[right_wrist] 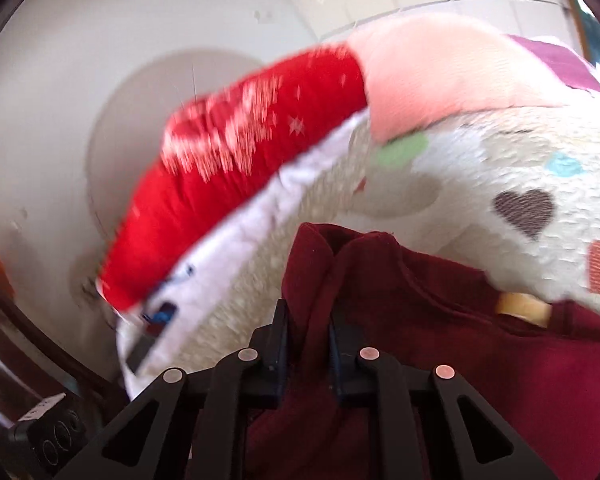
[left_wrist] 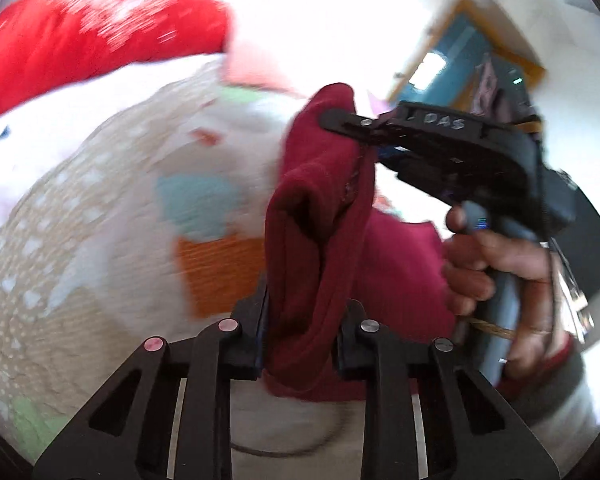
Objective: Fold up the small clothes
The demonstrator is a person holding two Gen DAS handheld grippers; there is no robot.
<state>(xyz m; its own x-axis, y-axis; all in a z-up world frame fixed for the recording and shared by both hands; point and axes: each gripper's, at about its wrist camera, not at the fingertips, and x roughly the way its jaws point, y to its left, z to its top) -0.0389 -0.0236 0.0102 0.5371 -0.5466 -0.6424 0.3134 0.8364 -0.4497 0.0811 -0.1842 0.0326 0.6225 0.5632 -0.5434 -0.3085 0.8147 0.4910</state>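
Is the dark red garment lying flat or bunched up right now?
Bunched up. The dark red garment hangs in folds, pinched by the left gripper and the right gripper, lifted rather than spread flat.

Black left gripper — round silver screws; right gripper — black, blue-grey handle, handwritten "DAS".

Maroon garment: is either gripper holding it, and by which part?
Both. The left gripper and the right gripper each pinch a bunched fold of the maroon garment; which part cannot be told.
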